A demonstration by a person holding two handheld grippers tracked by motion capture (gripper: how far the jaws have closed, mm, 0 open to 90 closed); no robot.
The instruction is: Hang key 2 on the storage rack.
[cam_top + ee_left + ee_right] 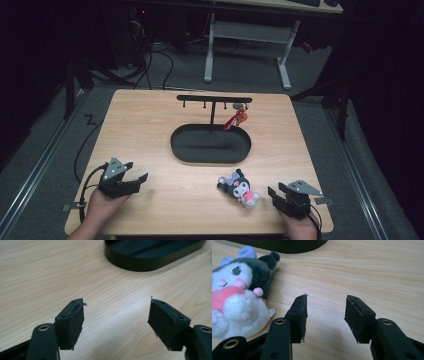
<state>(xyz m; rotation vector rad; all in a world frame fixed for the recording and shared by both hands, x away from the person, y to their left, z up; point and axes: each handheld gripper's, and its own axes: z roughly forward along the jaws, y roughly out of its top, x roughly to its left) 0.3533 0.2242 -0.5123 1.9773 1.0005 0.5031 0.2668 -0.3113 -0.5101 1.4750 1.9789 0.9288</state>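
1. Two grippers on the bench [150, 135], one per hand, both near the person's edge, well apart.
2. Left gripper [141, 178]: jaws spread wide, nothing betw. them, bare wood under the pads in the left gripper view [116, 315]. Fingertips point twd the middle of the bench.
3. Right gripper [272, 192]: jaws apart, about mid-width, nothing betw. them; bare wood shows in the gap in the right gripper view [325, 315].
4. Plush toy [239, 187] (dark head w/ ears, white body, pink patches) lies on the bench just beside the right gripper, on its left-jaw side, not touching the pads. In the right gripper view the plush toy [239, 292] sits left of the left jaw, v. close, lying on its side.
5. Black oval tray [210, 155] ahead of both grippers, past the plush toy from the right one. Its rim is ahead-right of the left gripper [150, 262] and at the top of the right gripper view [294, 246].
6. T-shaped rack [214, 100] stands in the tray's far part; a red charm [237, 119] hangs from a hook nr its right end, farther off than the tray from both grippers.
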